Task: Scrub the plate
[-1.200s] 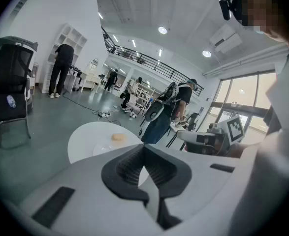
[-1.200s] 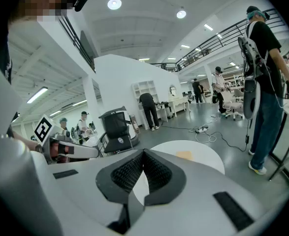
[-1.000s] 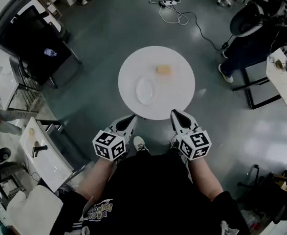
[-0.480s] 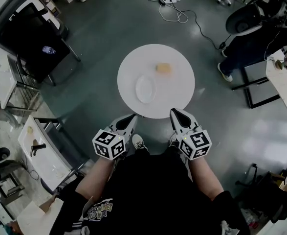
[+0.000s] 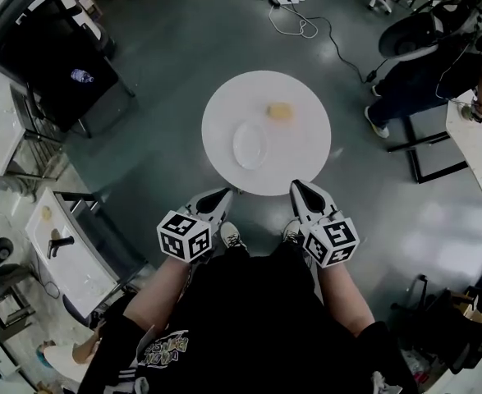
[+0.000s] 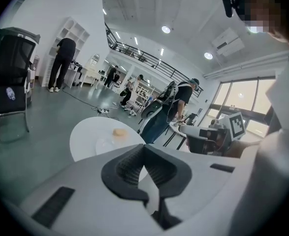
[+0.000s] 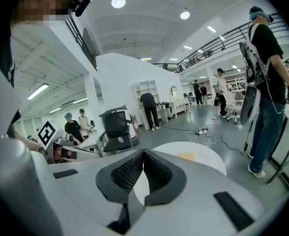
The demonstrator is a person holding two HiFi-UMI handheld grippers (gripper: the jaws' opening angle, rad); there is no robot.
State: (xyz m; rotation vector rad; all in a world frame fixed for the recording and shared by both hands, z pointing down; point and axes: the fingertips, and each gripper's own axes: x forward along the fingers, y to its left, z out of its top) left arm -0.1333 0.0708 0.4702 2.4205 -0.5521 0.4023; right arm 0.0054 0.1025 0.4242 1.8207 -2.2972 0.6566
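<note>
A white plate [image 5: 249,144] lies on the round white table [image 5: 306,130], left of its middle. A yellow sponge [image 5: 280,111] rests on the table just beyond the plate; it shows as the sponge [image 6: 118,132] in the left gripper view and the sponge [image 7: 186,156] in the right gripper view. My left gripper [image 5: 220,196] hangs at the table's near edge, shut and empty. My right gripper [image 5: 299,190] is beside it at the near edge, also shut with nothing between its jaws. Neither touches plate or sponge.
A black chair [image 5: 48,52] stands to the left of the table. A person [image 5: 438,52] stands at a white side table [image 5: 473,134] on the right. Cables [image 5: 302,23] trail over the grey floor beyond the table. Another white bench [image 5: 64,261] is at lower left.
The view has shifted slightly; the table and plate sit a little higher and to the right in the picture. Both grippers keep their places at the near edge.
</note>
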